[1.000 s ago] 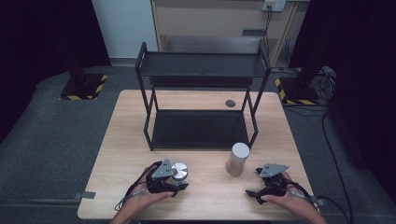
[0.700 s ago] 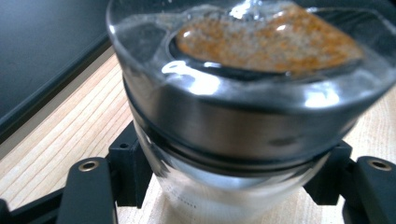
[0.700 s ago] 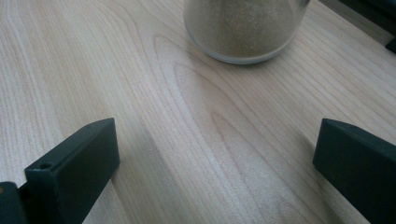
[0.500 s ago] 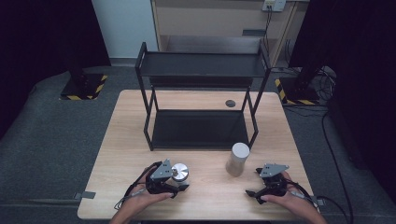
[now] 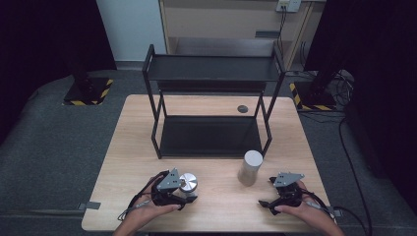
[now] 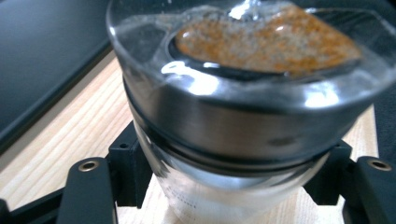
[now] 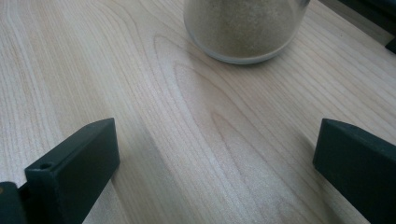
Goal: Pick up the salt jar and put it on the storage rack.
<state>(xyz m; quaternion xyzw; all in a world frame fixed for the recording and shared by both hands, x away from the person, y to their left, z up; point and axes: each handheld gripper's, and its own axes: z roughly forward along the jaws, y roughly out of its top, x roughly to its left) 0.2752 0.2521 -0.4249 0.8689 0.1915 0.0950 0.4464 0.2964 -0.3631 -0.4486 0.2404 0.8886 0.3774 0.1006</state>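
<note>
A small glass spice jar (image 6: 238, 116) with a steel collar and clear lid stands on the wooden table (image 5: 211, 206), holding orange-brown powder. My left gripper (image 5: 186, 192) is shut on its lower body, one black jaw on each side. In the high view the spice jar (image 5: 187, 182) shows its silver top at the front left. A taller jar (image 5: 250, 167) of pale beige powder with a white top stands to the right. My right gripper (image 5: 273, 195) rests on the table right of it, open, its jaws wide apart with bare wood between. The tall jar's base (image 7: 245, 28) lies ahead of it.
A black two-tier metal rack (image 5: 211, 105) stands at the middle and back of the table, both shelves bare. A small dark disc (image 5: 242, 108) lies on the table behind its right legs. Dark carpet surrounds the table.
</note>
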